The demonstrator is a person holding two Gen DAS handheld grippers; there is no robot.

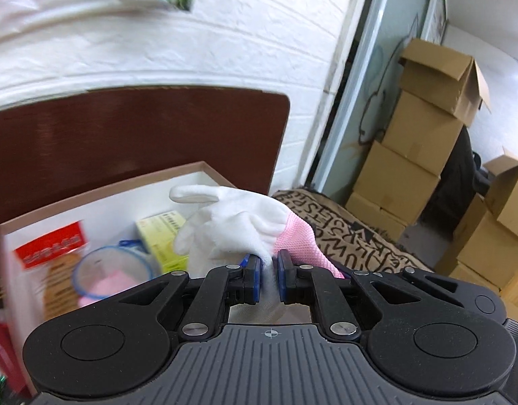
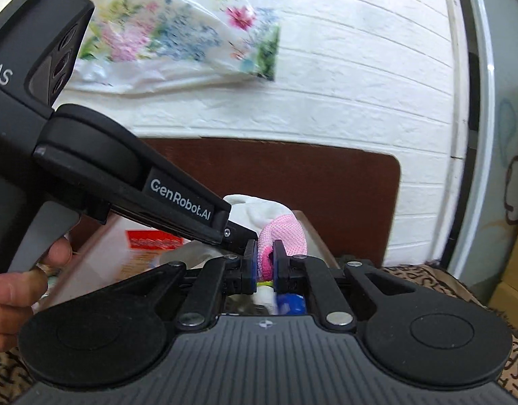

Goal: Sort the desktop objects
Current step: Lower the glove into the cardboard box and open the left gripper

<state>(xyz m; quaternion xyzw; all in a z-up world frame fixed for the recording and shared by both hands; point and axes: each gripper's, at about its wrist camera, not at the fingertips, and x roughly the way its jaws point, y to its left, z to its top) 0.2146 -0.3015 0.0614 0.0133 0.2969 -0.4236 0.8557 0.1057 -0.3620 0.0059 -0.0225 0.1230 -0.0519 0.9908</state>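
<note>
A white work glove with a pink knitted cuff (image 1: pixel 232 226) hangs in the air above an open white box (image 1: pixel 100 199). My left gripper (image 1: pixel 268 265) is shut on the glove's white palm, its blue pads pressing the cloth from both sides. In the right wrist view the same glove (image 2: pixel 279 226) shows its pink cuff, and my right gripper (image 2: pixel 265 256) is shut on that cuff. The left gripper's black body (image 2: pixel 188 202) reaches in from the left, touching the glove just beside my right fingers. A hand (image 2: pixel 26 276) holds its handle.
The box holds a red-labelled packet (image 1: pixel 53 256), a round clear tub with a blue rim (image 1: pixel 113 273) and a yellow carton (image 1: pixel 164 233). Behind it stand a dark wooden headboard (image 1: pixel 140 128) and a white brick wall. A letter-patterned cloth (image 1: pixel 353 236) and stacked cardboard boxes (image 1: pixel 424 128) lie right.
</note>
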